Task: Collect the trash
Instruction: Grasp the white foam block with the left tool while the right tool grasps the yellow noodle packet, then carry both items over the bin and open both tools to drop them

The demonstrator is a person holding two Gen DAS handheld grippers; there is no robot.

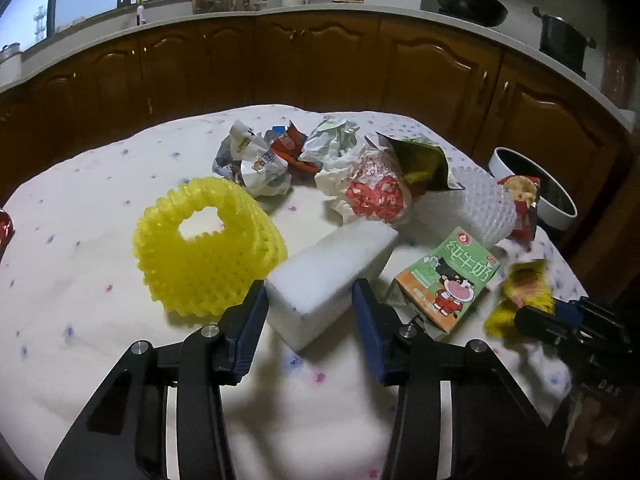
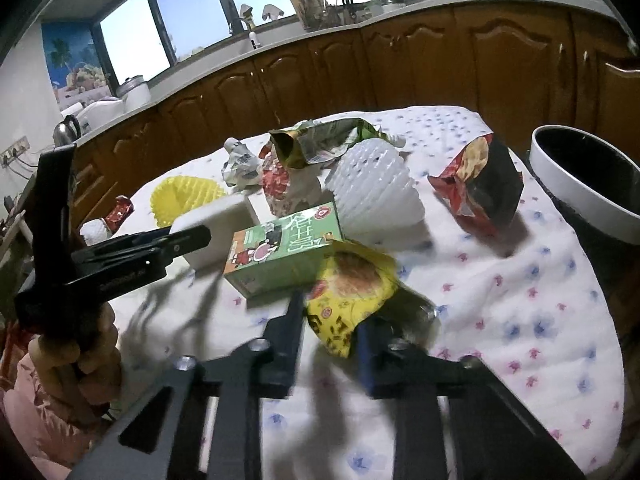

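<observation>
Trash litters the flowered desk (image 1: 80,320): a white foam block (image 1: 328,276) lying on its side, a yellow foam net (image 1: 208,248) beside it, a green milk carton (image 1: 448,280) (cartoon cow printed), and a crumpled yellow wrapper (image 2: 352,292).

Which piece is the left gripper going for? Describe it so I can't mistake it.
On the flower-print tablecloth, look at the near edge of the trash pile, between the yellow foam net and the green milk carton. There lies the white foam block, its near end between the left gripper fingers; it alone is plain, solid and box-shaped.
</observation>
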